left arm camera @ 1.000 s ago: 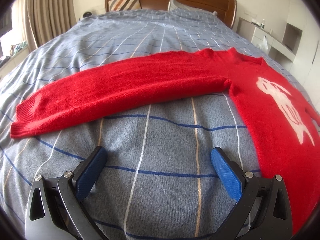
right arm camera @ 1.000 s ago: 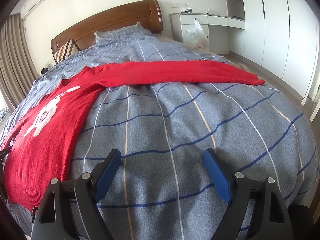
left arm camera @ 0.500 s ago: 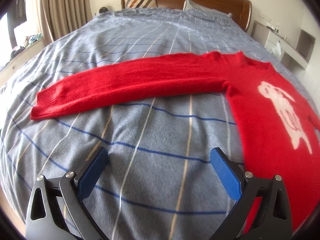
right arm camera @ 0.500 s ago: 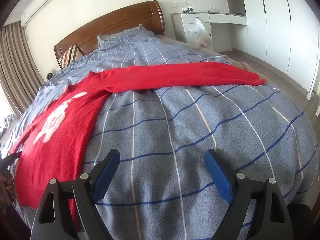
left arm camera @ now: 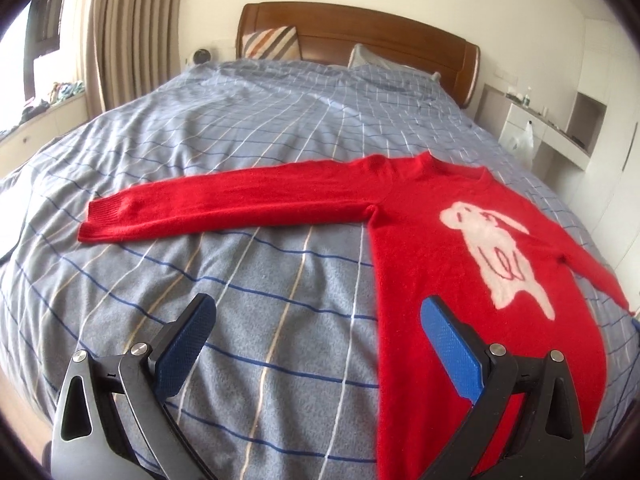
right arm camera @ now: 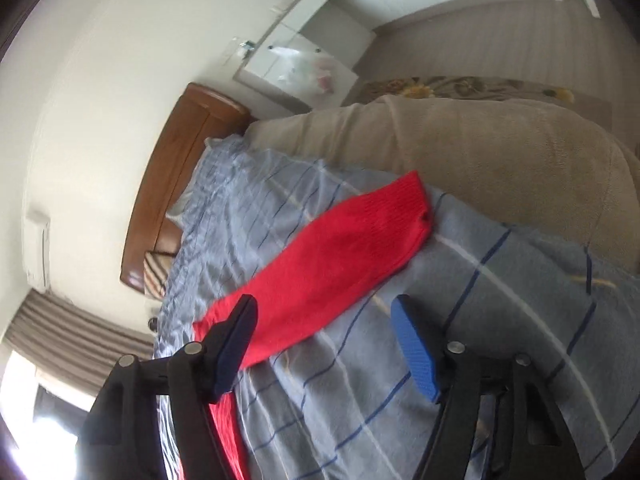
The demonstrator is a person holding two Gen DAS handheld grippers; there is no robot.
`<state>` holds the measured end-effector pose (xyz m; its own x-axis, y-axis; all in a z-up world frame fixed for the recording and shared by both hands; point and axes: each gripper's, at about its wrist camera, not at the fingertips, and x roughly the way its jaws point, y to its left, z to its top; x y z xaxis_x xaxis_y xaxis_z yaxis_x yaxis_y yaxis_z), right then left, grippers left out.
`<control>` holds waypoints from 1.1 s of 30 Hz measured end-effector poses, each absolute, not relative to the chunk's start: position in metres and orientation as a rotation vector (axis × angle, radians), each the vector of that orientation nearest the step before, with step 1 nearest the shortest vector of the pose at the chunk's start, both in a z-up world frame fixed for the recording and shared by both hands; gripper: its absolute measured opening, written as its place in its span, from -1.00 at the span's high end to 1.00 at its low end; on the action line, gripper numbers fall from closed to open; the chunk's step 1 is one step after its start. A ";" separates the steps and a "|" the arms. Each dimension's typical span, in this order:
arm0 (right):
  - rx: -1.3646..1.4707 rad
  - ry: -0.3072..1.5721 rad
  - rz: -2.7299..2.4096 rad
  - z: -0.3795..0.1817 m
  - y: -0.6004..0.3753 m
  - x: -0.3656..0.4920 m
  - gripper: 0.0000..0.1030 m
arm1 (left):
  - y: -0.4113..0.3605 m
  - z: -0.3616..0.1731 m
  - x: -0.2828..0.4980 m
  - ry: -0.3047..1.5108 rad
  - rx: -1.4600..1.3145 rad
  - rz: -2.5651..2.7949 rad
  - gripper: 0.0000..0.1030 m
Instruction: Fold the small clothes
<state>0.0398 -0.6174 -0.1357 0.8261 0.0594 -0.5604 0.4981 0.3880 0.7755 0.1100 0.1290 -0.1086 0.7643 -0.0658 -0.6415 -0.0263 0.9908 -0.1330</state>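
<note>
A red sweater with a white animal figure lies flat on the bed, its one sleeve stretched out to the left. My left gripper hovers open above the blanket, near the sweater's lower left edge, nothing between its blue pads. In the right wrist view the picture is rolled sideways. The other red sleeve lies across the blanket, cuff toward the bed's edge. My right gripper hangs just over that sleeve with its jaws closing; the pads stand apart and do not press the cloth.
The bed carries a blue-grey checked blanket and a beige cover at its side. A wooden headboard with pillows stands at the far end. Curtains hang on the left, white cabinets on the right.
The left gripper has drawn back and up, so more of the sweater shows. The right gripper has swung over to the far sleeve and rolled strongly, and its jaws have narrowed.
</note>
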 end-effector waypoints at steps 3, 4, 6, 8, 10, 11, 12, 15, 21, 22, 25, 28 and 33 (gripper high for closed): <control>1.249 0.569 -0.343 -0.151 -0.635 0.045 -0.14 | 0.133 -0.115 0.109 0.696 -0.145 0.006 -0.99; 1.269 0.575 -0.342 -0.155 -0.639 0.049 -0.14 | 0.135 -0.118 0.109 0.698 -0.151 0.014 -0.99; 1.299 0.579 -0.326 -0.162 -0.646 0.056 -0.14 | 0.138 -0.125 0.110 0.707 -0.164 0.028 -0.99; 1.336 0.559 -0.307 -0.166 -0.653 0.062 -0.14 | 0.139 -0.132 0.110 0.712 -0.170 0.034 -0.99; 1.357 0.564 -0.290 -0.170 -0.659 0.070 -0.10 | 0.138 -0.138 0.109 0.714 -0.160 0.040 -0.99; 1.354 0.571 -0.283 -0.172 -0.660 0.074 -0.05 | 0.137 -0.140 0.108 0.717 -0.151 0.043 -0.99; 1.343 0.587 -0.280 -0.173 -0.660 0.078 0.09 | 0.136 -0.143 0.108 0.720 -0.141 0.045 -0.99; 1.277 0.650 -0.320 -0.178 -0.662 0.085 0.84 | 0.135 -0.148 0.105 0.721 -0.109 0.057 -0.99; 1.055 0.604 -0.276 -0.108 -0.633 0.116 0.91 | 0.148 -0.147 0.099 0.696 -0.118 0.107 -0.99; 1.008 0.585 -0.230 -0.085 -0.619 0.129 0.91 | 0.151 -0.146 0.099 0.688 -0.128 0.118 -0.99; 0.843 0.555 -0.070 -0.020 -0.556 0.170 0.91 | 0.162 -0.144 0.101 0.673 -0.169 0.137 -0.99; 0.683 0.551 0.117 0.032 -0.469 0.216 0.91 | 0.169 -0.144 0.102 0.669 -0.198 0.146 -0.99; 0.465 0.626 0.366 0.051 -0.310 0.274 0.91 | 0.175 -0.145 0.103 0.664 -0.215 0.153 -0.99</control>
